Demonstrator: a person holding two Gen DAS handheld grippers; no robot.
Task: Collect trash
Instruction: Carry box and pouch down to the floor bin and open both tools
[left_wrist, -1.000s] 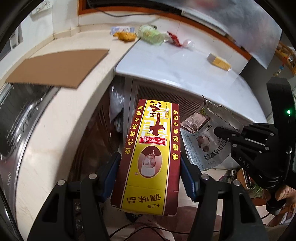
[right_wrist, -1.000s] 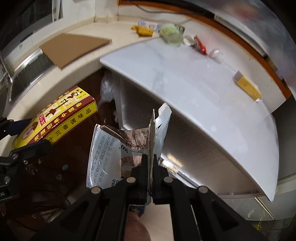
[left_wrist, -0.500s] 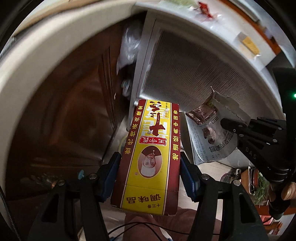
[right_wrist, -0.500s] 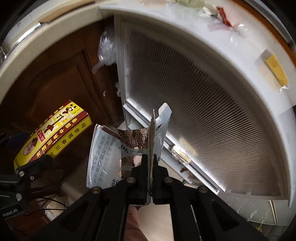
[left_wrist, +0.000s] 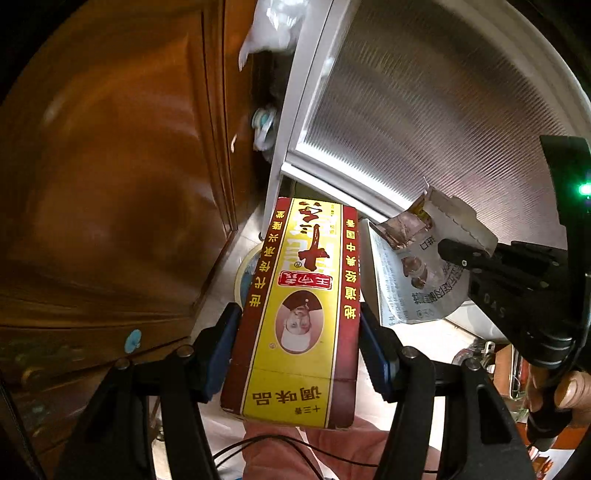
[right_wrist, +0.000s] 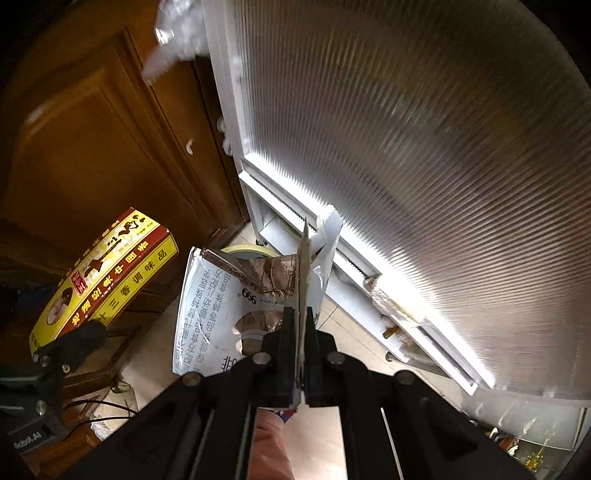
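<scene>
Wooden cabinet door (left_wrist: 110, 184) at left, dark brown, blurred. Left gripper (left_wrist: 299, 339) clamped on yellow-and-red seasoning box (left_wrist: 299, 306), blue pads pressing both long sides, box pointing far and downward. Pale round rim (left_wrist: 245, 273) shows on floor just beyond box; what it is, cannot tell. Right of box: torn foil pouch (right_wrist: 229, 314), printed side out, pinched flat in right gripper (right_wrist: 303, 332), jaws together on its edge. Ribbed translucent panel (right_wrist: 424, 166) in white frame fills right and far side.

A brown wooden cabinet door (left_wrist: 122, 177) stands beside a white-framed ribbed translucent panel (left_wrist: 424, 110).
</scene>
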